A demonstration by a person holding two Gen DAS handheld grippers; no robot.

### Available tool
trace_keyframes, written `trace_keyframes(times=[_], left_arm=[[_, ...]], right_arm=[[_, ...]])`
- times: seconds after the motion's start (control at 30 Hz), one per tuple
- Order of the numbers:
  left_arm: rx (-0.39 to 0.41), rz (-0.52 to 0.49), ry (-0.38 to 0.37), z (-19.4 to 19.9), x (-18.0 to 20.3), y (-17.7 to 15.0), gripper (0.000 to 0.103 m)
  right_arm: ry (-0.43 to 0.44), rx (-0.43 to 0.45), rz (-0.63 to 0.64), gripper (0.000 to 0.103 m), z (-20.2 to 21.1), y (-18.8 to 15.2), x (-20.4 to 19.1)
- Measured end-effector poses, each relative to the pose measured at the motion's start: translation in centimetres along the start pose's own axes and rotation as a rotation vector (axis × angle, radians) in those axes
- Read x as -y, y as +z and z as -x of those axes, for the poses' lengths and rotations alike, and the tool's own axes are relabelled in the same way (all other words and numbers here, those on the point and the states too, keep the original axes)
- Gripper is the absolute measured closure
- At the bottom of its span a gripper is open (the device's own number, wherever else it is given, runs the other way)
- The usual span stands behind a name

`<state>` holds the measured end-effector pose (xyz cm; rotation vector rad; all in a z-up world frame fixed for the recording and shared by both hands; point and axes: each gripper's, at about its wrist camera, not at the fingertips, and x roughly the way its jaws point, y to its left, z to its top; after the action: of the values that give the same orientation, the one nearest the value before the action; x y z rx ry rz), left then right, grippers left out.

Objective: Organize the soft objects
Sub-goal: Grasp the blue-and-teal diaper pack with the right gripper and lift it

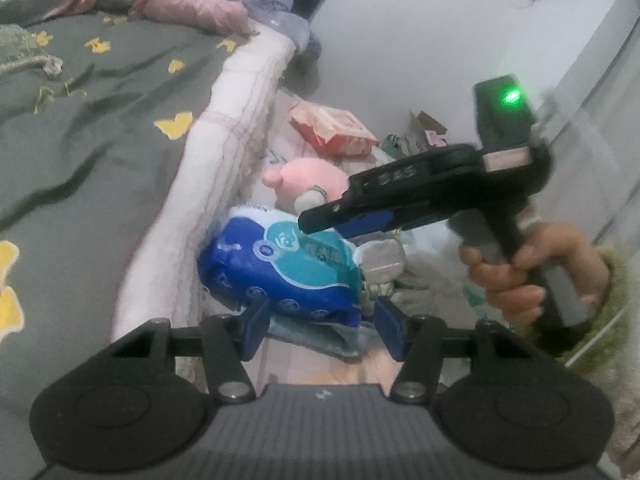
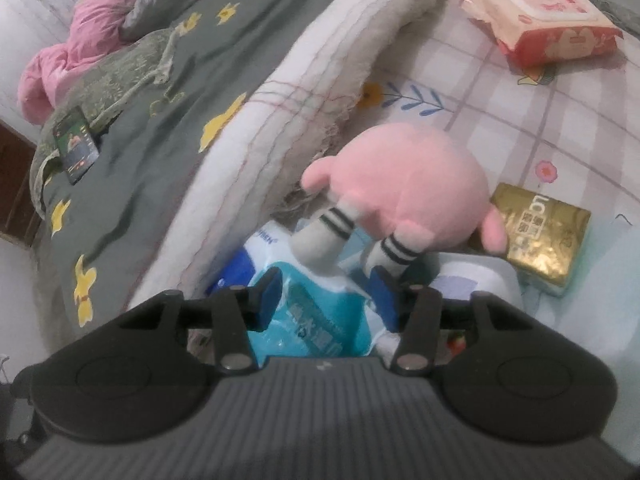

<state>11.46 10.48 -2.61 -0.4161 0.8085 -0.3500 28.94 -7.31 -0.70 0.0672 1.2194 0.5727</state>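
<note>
Two tongs in play, both over the pile beside the folded quilt point(image 2: 328, 60). Left tongs point(image 1: 320, 326) stand apart, nothing between them, hovering over the blue-and-teal soft pack point(image 1: 280, 276) without touching it. Right tongs point(image 2: 326, 300) also stand apart, nothing clamped; the pink plush toy point(image 2: 404, 188) lies just ahead of them, its striped-sock legs hanging toward the pads, one leg very near the right pad, contact hard to call. From the left wrist view the right tongs point(image 1: 320, 220) point down at the plush, a hand point(image 1: 532, 272) on the grip.

Plush rests on top of the blue pack, against the quilt edge. Gold packet point(image 2: 536, 240) sits just beside the plush; red-and-white pack point(image 2: 552, 20) lies well apart, farther up the checked sheet point(image 2: 500, 120).

Progress, my read: early to middle. Plush and blue pack are grouped; gold and red packs are loose, likely to be gathered next. No clear destination visible.
</note>
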Motion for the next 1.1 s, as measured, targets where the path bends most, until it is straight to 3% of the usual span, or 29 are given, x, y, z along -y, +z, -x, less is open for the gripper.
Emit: trace_keyframes(times=[0.23,0.57,0.83,0.93,1.1], left_arm=[[-0.061,0.049,0.008,-2.7,-0.4,-0.3,0.044],[-0.076,0.051,0.096,-5.3,-0.7,0.3,0.041],[-0.052,0.045,0.127,-5.5,0.0,0.5,0.039],[-0.014,-0.013,0.13,-4.5,1.1,0.5,0.039],[0.038,-0.101,0.079,-3.1,3.4,0.7,0.04]], right_arm=[[0.101,-0.066,-0.006,0.046,1.4,-1.3,-0.6],[0.047,-0.014,0.03,0.048,-0.9,0.0,-0.9],[0.01,-0.05,0.114,0.046,-2.5,-0.1,-3.2],[0.037,-0.028,0.103,0.052,-1.4,-0.3,-3.2],[0.109,-0.001,0.088,0.075,0.7,-1.0,-3.4]])
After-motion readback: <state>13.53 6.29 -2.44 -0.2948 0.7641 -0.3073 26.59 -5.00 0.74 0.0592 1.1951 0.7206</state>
